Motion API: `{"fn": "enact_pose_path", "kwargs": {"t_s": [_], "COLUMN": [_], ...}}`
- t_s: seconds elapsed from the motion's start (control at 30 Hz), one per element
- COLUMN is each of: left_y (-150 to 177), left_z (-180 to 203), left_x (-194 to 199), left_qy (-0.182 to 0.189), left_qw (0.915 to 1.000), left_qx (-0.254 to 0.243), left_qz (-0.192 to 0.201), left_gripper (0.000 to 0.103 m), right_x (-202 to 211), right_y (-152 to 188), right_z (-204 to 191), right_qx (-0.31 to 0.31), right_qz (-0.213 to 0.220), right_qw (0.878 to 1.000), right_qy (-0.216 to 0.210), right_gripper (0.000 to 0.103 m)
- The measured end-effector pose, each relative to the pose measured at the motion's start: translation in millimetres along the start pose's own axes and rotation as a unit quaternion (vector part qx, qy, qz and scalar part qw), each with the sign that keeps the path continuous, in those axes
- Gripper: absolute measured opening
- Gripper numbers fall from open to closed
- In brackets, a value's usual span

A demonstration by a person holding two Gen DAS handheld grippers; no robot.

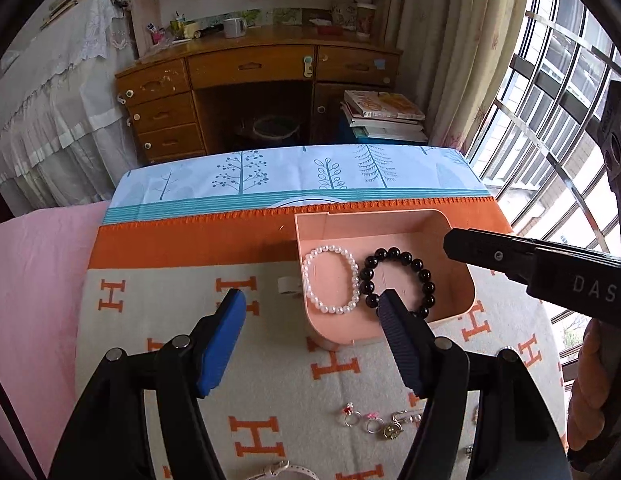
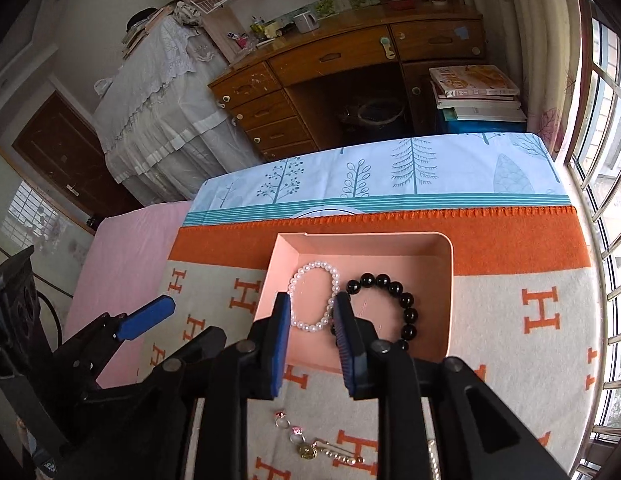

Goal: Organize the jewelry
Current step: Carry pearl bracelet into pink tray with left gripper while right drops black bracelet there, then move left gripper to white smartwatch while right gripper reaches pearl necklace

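The left gripper is hovering with its fingers wide and nothing between them, one tip over the blanket, the other at the tray's near edge. In the tray the pearl bracelet is lying at 9 o'clock, touching the black bracelet at 3 o'clock. The right gripper is hanging over the pearl bracelet, fingers narrow and gripping nothing. Rings and a brooch are sitting on the blanket at 6 o'clock of the tray.
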State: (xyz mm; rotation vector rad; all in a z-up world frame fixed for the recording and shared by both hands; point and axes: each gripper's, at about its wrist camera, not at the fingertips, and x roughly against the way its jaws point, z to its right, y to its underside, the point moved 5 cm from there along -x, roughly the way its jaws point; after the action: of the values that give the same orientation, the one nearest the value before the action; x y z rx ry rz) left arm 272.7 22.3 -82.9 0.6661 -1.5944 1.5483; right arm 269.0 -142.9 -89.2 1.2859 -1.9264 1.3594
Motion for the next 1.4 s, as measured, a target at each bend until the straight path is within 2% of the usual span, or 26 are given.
{"fn": "enact_pose_path", "kwargs": {"t_s": [0.23, 0.33, 0.4, 0.47, 0.5, 0.63, 0.7, 0.87, 1.0, 1.13, 1.27, 1.4], "left_y": [8.2, 12.7, 16.5, 21.6, 23.3, 35.3, 43.3, 68.3, 89.1, 109.9, 132.7, 150.5], "left_z": [-1.5, -0.6, -0.5, -0.2, -0.3, 2.1, 4.7, 9.1, 7.6, 6.6, 7.5, 2.8], "left_x": [27.9, 40.8, 50.1, 60.8, 64.8, 81.9, 88.4, 99.2, 97.7, 88.1, 71.5, 56.4], "left_qy": [-0.002, -0.007, -0.010, -0.011, -0.014, -0.023, -0.022, -0.008, -0.005, 0.009, 0.024, 0.021], "left_qw": [0.9999, 0.9998, 0.9998, 0.9997, 0.9996, 0.9995, 0.9995, 1.0000, 0.9999, 0.9996, 0.9977, 0.9961], "left_qx": [0.017, 0.018, 0.017, 0.019, 0.018, 0.007, -0.003, -0.005, 0.001, 0.000, -0.028, -0.051], "left_qz": [0.001, 0.004, 0.006, 0.015, 0.017, 0.023, 0.022, 0.004, -0.010, -0.027, -0.056, -0.068], "left_gripper": [0.067, 0.068, 0.076, 0.079, 0.079, 0.079, 0.079, 0.079, 0.079, 0.079, 0.079, 0.079], "right_x": [40.8, 61.5, 73.6, 85.6, 90.8, 108.9, 116.3, 131.4, 133.7, 123.3, 106.3, 91.7], "right_y": [17.1, 26.8, 34.8, 43.7, 48.5, 69.7, 81.7, 111.4, 131.1, 144.9, 150.2, 157.7], "right_z": [-0.3, 3.9, 5.1, 6.3, 7.5, 12.1, 12.2, 14.1, 22.3, 39.0, 61.6, 79.8], "right_qx": [0.012, 0.019, 0.033, 0.040, 0.042, 0.053, 0.067, 0.082, 0.070, 0.050, 0.024, 0.004], "right_qz": [0.029, 0.056, 0.058, 0.058, 0.057, 0.048, 0.045, 0.056, 0.054, 0.031, -0.005, -0.026], "right_qw": [0.999, 0.998, 0.998, 0.997, 0.997, 0.996, 0.994, 0.992, 0.994, 0.996, 0.997, 0.997], "right_qy": [-0.005, 0.021, 0.024, 0.021, 0.025, 0.053, 0.069, 0.074, 0.067, 0.068, 0.077, 0.079], "right_gripper": [0.022, 0.022, 0.022, 0.023, 0.024, 0.040, 0.041, 0.041, 0.041, 0.041, 0.041, 0.041]}}
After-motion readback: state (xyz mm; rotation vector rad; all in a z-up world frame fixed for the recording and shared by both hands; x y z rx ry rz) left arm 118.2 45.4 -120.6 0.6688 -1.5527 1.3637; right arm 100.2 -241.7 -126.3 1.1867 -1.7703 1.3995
